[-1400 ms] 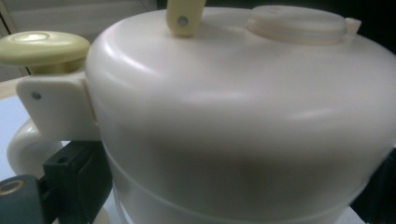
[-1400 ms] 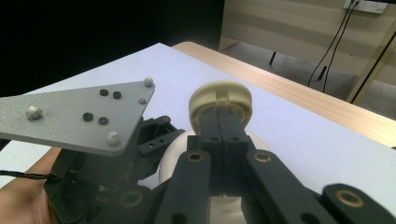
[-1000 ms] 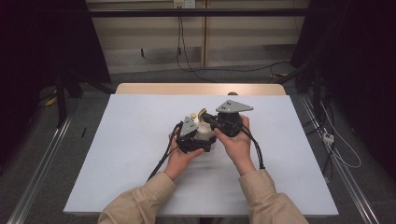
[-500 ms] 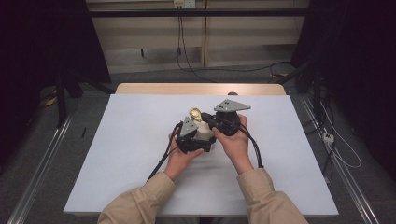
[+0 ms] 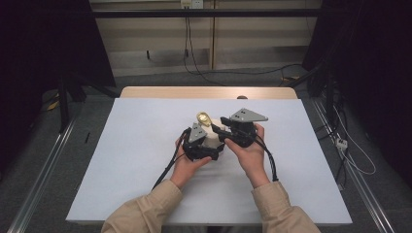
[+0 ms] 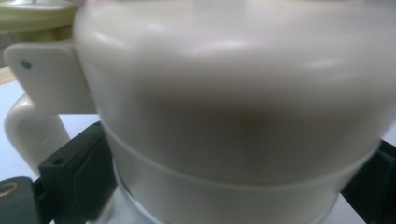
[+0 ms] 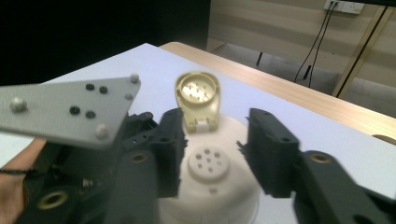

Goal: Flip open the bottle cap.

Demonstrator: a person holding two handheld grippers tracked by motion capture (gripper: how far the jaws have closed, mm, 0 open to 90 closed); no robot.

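Observation:
A cream plastic shaker jar (image 5: 212, 140) stands on the white table (image 5: 121, 170). Its flip lid (image 5: 204, 119) is tipped up and back, baring a top with small holes (image 7: 208, 163). My left gripper (image 5: 204, 148) is shut on the jar's body (image 6: 233, 116), with a black pad (image 6: 79, 177) on each side. My right gripper (image 7: 212, 154) hovers over the jar's top from the right. Its jaws have just been opening and its fingers (image 7: 170, 149) stand apart, touching nothing. The raised lid (image 7: 197, 95) stands just past them.
The left gripper's grey three-cornered plate (image 7: 70, 107) sits close beside the right jaws. Cables trail from both grippers toward the person. A wooden edge (image 5: 209, 92) borders the table's far side, with dark floor and cables beyond.
The right gripper's jaws have come apart and let go of the lid. The lid now stands tipped up and back. Both hands stay in nearly the same place.

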